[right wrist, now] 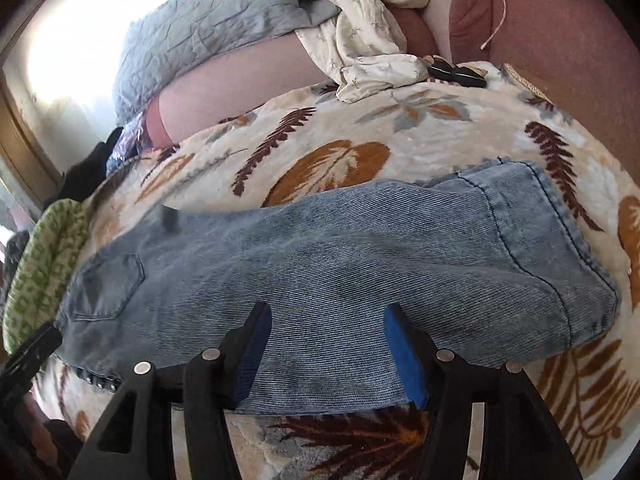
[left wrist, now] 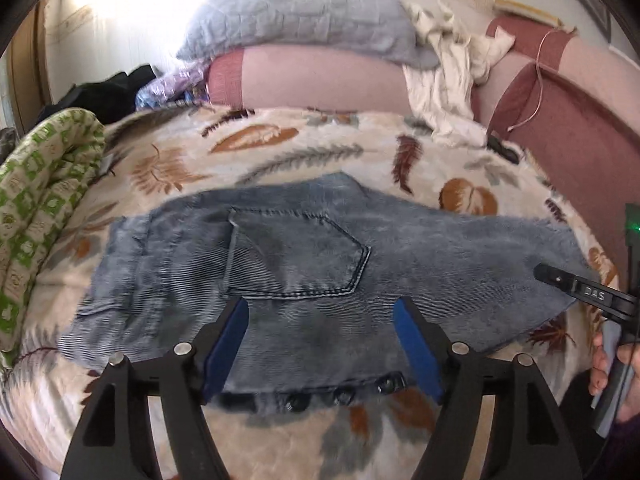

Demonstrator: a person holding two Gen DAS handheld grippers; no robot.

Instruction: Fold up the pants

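The jeans (left wrist: 320, 272) lay flat across the leaf-patterned blanket (left wrist: 280, 148), already doubled lengthwise so one leg sat on the other, with a back pocket (left wrist: 296, 256) facing up; that first fold looked done, while the crosswise folds that would bring hem toward waistband seemed still ahead, and the cloth was not yet a compact bundle. The left gripper (left wrist: 320, 344) hung over the near edge of the jeans on the pocket's side, its blue pads spread apart with nothing pinched between them. The right gripper (right wrist: 326, 354) stood likewise parted above the near edge of the jeans, further toward the leg end, gripping nothing. Both tools therefore looked free of the denim, so a fresh grasp would likely be needed before any further fold. The left wrist view showed the waist end, the pocket stitching and a row of dark studs (left wrist: 340, 394) on the near edge of the jeans, plus a person's hand (left wrist: 608, 364) on the other tool at the jeans' far right; it cut off the leg end. The right wrist view supplied that missing part: the stitched hem (right wrist: 560, 240) lying at the right of the jeans, and the whole length of the legs. Beyond the jeans both views caught a grey pillow (left wrist: 304, 12) and a crumpled pale cloth (right wrist: 360, 32).
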